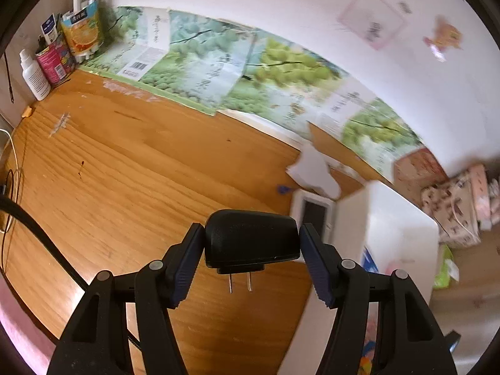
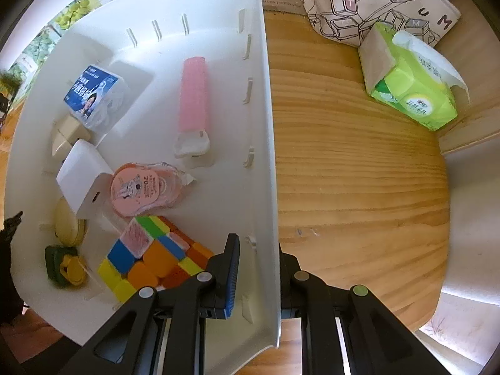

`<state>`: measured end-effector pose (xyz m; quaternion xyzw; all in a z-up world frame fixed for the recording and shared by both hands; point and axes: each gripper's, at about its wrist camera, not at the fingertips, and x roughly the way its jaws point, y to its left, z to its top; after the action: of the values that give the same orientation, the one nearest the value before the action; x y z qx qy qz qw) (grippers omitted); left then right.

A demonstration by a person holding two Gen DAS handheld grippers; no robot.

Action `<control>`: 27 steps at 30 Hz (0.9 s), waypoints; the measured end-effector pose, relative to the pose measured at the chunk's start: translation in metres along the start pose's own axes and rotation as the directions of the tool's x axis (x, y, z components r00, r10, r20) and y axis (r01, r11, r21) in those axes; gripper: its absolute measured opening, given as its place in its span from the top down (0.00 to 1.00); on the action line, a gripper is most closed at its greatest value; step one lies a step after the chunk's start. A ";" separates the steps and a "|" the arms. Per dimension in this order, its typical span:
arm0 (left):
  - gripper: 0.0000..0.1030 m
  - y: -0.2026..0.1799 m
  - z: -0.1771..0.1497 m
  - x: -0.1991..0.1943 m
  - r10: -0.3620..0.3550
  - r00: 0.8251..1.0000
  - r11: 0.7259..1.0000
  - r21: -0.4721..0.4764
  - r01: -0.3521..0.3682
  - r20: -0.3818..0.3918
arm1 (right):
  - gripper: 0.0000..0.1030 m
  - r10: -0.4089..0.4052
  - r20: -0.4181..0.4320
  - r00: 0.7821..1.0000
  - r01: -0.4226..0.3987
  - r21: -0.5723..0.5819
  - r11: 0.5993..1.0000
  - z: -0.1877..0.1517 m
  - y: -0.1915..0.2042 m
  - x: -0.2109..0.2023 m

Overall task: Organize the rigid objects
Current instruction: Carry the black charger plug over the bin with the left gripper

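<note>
My left gripper [image 1: 252, 243] is shut on a black plug adapter [image 1: 251, 239] and holds it above the wooden table [image 1: 125, 172], prongs pointing down. The white bin [image 1: 387, 231] is to its right. My right gripper [image 2: 259, 268] is shut on the white bin's right wall [image 2: 265, 156], one finger inside and one outside. The bin holds a colourful cube [image 2: 150, 259], a pink correction tape [image 2: 143, 189], a pink-handled tool [image 2: 192, 106], a white charger [image 2: 82, 176], a blue-labelled box [image 2: 93, 92] and a green-yellow toy [image 2: 64, 268].
Bottles and cartons [image 1: 62, 47] stand at the table's far left corner. Green printed sheets [image 1: 250, 72] line the wall. White paper [image 1: 312, 172] and a white device [image 1: 314, 215] lie near the bin. A green tissue pack [image 2: 412, 81] and a patterned bag [image 2: 375, 3] sit right of the bin.
</note>
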<state>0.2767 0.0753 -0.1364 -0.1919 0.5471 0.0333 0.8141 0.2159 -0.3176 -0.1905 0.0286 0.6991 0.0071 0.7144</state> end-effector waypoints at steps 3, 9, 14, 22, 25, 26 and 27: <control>0.36 -0.010 -0.012 -0.009 -0.029 1.000 0.999 0.034 0.029 0.001 | 0.83 0.003 0.018 1.000 -0.003 -0.006 1.000 -0.008 -0.001 -0.004; 0.36 -0.030 -0.036 -0.019 -0.079 0.997 0.991 0.111 0.079 -0.012 | 0.83 0.001 0.050 0.999 0.000 -0.016 1.000 -0.020 0.001 -0.017; 0.36 -0.046 -0.057 -0.023 -0.110 0.993 0.978 0.176 0.114 -0.033 | 0.83 -0.005 0.069 0.998 0.006 -0.013 1.000 -0.024 0.004 -0.021; 0.36 -0.080 -0.094 -0.028 -0.211 0.976 0.922 0.319 0.217 -0.054 | 0.83 -0.014 0.096 0.995 0.014 0.002 1.000 -0.036 0.009 -0.034; 0.36 -0.094 -0.107 -0.034 -0.274 0.961 0.889 0.370 0.270 -0.044 | 0.83 -0.015 0.099 0.995 0.015 -0.001 1.000 -0.035 0.008 -0.036; 0.36 -0.096 -0.110 -0.036 -0.293 0.955 0.878 0.383 0.286 -0.041 | 0.83 -0.015 0.100 0.995 0.016 -0.004 1.000 -0.035 0.009 -0.036; 0.36 -0.100 -0.113 -0.039 -0.316 0.948 0.865 0.399 0.305 -0.040 | 0.83 -0.016 0.100 0.995 0.017 -0.005 1.000 -0.036 0.010 -0.036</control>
<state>0.1883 -0.0503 -0.1110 -0.1064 0.4936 -0.2080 0.8377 0.1792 -0.3087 -0.1546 0.0211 0.6626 0.0019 0.7487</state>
